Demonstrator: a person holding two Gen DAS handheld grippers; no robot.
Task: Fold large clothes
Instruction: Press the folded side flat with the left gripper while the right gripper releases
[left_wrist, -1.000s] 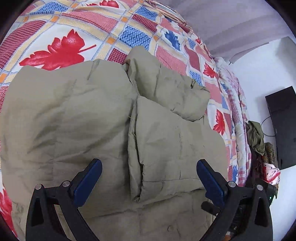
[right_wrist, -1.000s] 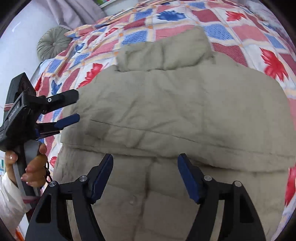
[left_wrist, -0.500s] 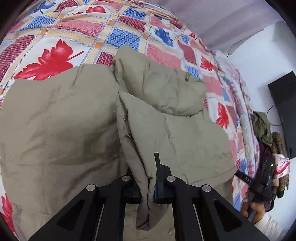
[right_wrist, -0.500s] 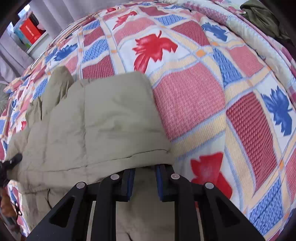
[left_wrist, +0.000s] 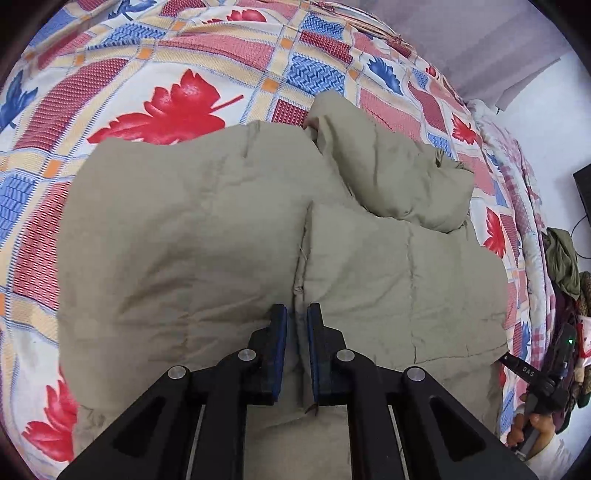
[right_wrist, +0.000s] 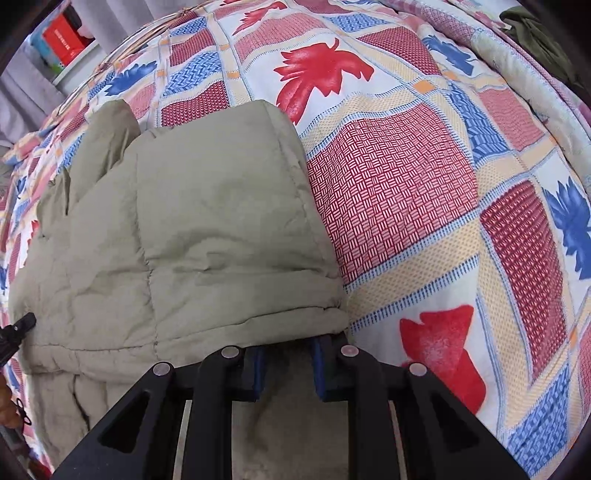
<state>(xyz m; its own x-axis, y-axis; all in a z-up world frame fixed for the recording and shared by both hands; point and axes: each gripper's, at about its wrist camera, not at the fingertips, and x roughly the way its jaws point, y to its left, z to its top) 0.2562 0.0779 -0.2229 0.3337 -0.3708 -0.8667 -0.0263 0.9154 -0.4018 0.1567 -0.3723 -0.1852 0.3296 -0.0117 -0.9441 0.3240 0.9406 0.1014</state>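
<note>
A large khaki padded jacket (left_wrist: 184, 229) lies partly folded on a bedspread (left_wrist: 166, 107) patterned with red and blue leaves. My left gripper (left_wrist: 296, 310) points steeply down, shut on a raised fold edge that runs up the jacket's middle. In the right wrist view, the jacket (right_wrist: 207, 221) ends in a thick folded edge. My right gripper (right_wrist: 288, 345) pinches that edge near its right corner, the pad tips tucked under the fabric; its jaws are opening slightly with the cloth still between them. A hand holds the right gripper (left_wrist: 535, 373) at the left wrist view's lower right.
The bedspread (right_wrist: 406, 192) stretches far to the right of the jacket. A heap of dark green and patterned clothes (left_wrist: 561, 254) lies past the bed's right edge. A red box (right_wrist: 64, 35) stands on a shelf behind the bed. The left gripper's tip (right_wrist: 14, 325) shows at the left rim.
Both grippers stood open above the jacket a second ago; both have since closed on jacket folds. The right gripper swung over to the jacket's right end. The left one shifted slightly.
</note>
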